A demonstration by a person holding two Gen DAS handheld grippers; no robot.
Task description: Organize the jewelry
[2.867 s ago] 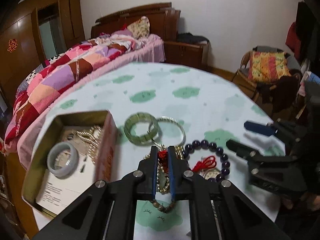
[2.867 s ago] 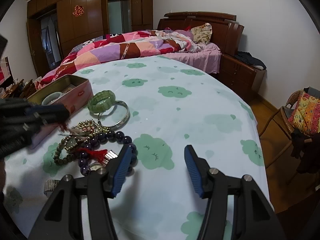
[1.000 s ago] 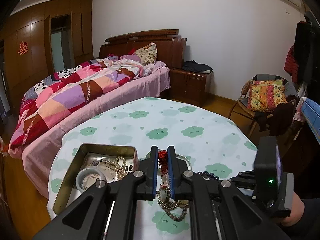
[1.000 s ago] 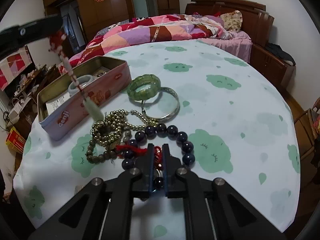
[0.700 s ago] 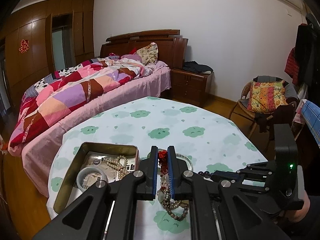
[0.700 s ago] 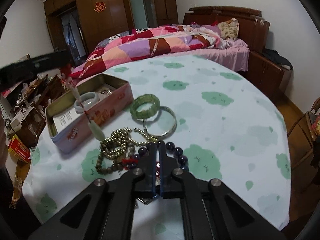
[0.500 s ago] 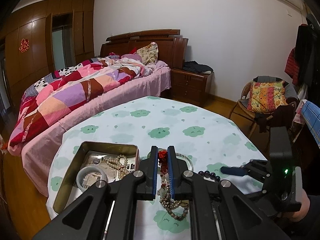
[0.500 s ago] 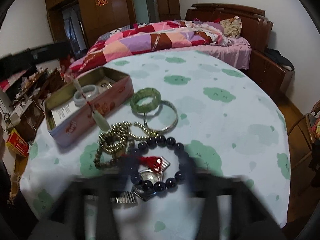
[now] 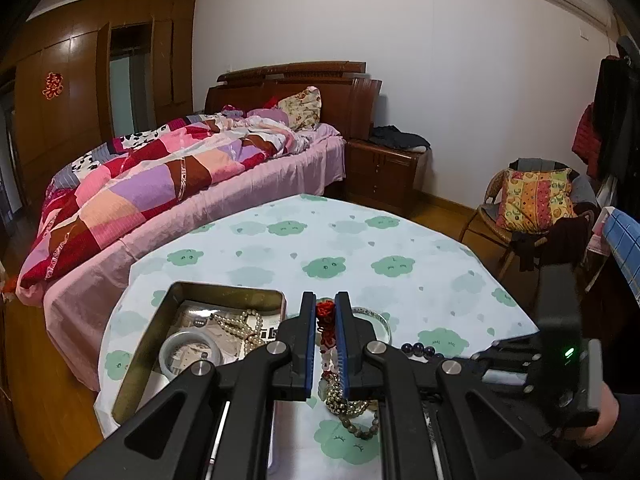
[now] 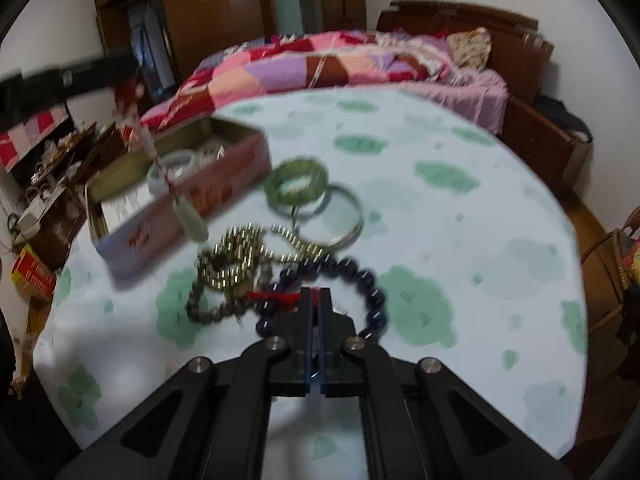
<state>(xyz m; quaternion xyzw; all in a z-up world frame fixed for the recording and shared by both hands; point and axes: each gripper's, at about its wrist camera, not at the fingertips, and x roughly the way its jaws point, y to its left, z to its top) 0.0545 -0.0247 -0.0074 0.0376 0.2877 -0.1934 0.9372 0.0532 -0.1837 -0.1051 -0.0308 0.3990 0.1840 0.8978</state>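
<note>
My left gripper [image 9: 325, 312] is shut on the red knot of a jade pendant necklace [image 9: 324, 309] and holds it high above the table. In the right wrist view the pendant [image 10: 195, 222] dangles beside the open tin box [image 10: 180, 184]. The tin [image 9: 200, 344] holds a pale bangle [image 9: 191, 354] and a pearl strand [image 9: 240, 322]. My right gripper [image 10: 316, 292] is shut, low over the dark purple bead bracelet [image 10: 360, 276] and its red tassel [image 10: 280, 298]; what it pinches is hidden. A gold bead chain [image 10: 236, 256] lies beside it.
A green jade bracelet [image 10: 297, 182] and a silver bangle [image 10: 340, 216] lie behind the bead pile. The round table has a cloud-print cloth [image 10: 460, 248]. A bed [image 9: 160, 176] stands behind the table and a chair [image 9: 532, 204] to the right.
My left gripper lifted the pendant necklace off the pile and now holds it steady. My right gripper closed from wide open and moved in over the purple bracelet; its view is motion-blurred.
</note>
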